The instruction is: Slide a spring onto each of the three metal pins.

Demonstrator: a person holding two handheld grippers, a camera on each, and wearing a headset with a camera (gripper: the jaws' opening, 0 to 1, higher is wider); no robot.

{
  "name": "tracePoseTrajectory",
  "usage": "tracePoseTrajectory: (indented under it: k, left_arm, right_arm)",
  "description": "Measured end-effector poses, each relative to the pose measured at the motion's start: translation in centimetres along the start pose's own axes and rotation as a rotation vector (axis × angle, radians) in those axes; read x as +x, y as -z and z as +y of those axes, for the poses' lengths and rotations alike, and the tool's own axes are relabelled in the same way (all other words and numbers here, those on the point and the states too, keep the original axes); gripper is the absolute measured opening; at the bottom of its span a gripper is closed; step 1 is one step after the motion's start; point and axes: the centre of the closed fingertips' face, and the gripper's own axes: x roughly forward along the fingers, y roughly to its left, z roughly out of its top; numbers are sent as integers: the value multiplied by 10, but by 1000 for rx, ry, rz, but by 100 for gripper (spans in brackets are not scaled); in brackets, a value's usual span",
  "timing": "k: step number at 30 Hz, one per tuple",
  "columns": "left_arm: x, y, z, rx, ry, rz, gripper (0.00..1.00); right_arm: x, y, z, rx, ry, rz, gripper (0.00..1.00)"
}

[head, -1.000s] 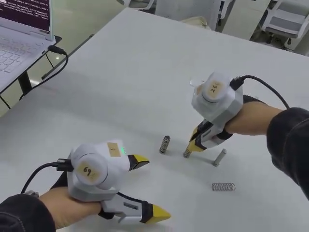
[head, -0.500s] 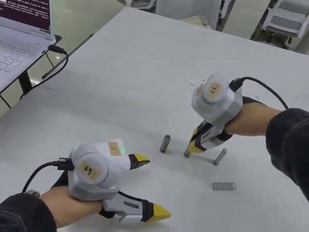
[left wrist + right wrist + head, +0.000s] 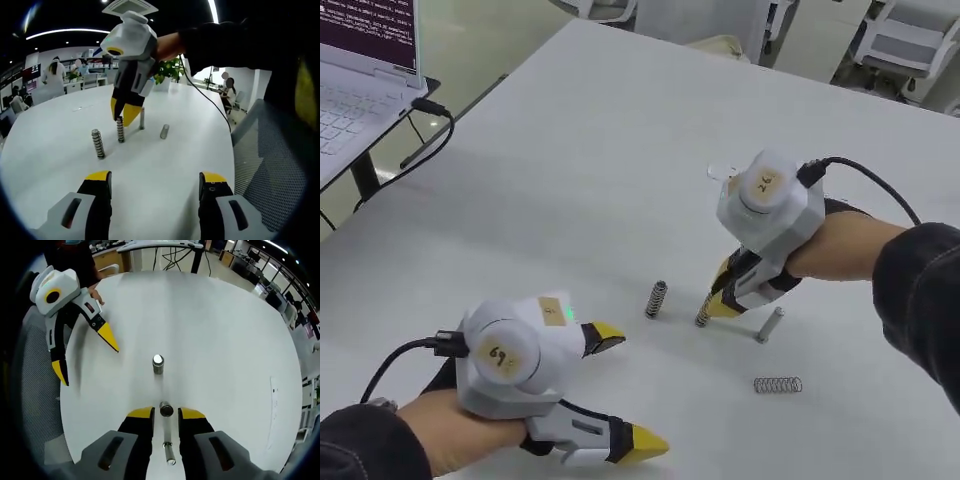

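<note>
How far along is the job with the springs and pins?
The first pin has its spring. The right gripper is at a second spring, already on its pin. The third pin is bare; a loose spring lies nearby. The left gripper is open.

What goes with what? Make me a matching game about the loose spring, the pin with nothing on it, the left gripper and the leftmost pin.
Things:
1. loose spring
2. bare pin
3. left gripper
4. leftmost pin in the head view

States:
A. standing up with a spring on it
B. lying flat on the table
C. open, holding nothing
D. standing up with no spring on it

Pairs: 1-B, 2-D, 3-C, 4-A
</note>
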Motion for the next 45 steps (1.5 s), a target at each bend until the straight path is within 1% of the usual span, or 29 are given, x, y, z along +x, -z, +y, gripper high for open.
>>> tracePoseTrajectory:
  k: [5, 12, 18, 21, 26, 31, 35, 39, 45]
  left_arm:
    - [1, -2, -3, 7, 5, 1, 67]
    - [2, -3, -5, 14, 11, 9, 66]
    - [3, -8, -9, 25, 17, 8, 66]
    - [4, -10, -11, 31, 23, 8, 66]
    - [6, -12, -12, 40, 30, 8, 66]
    - [8, -15, -12, 50, 37, 9, 65]
    - [10, -18, -13, 59, 45, 9, 65]
    - [12, -20, -14, 66, 52, 10, 65]
    - [16, -25, -15, 77, 65, 13, 64]
  right_arm:
    - [-10, -3, -2, 8, 18, -26, 17]
    - [-24, -5, -2, 17, 38, -57, 17]
    - [-35, -2, 1, 23, 53, -78, 17]
    - [-41, -3, 4, 47, 51, -103, 17]
    - [-52, 1, 8, 58, 67, -119, 18]
    - [-63, 6, 15, 72, 81, -135, 18]
    - [-68, 15, 19, 88, 96, -139, 19]
    - [-71, 22, 24, 117, 102, -165, 19]
    - [-74, 38, 34, 153, 119, -175, 20]
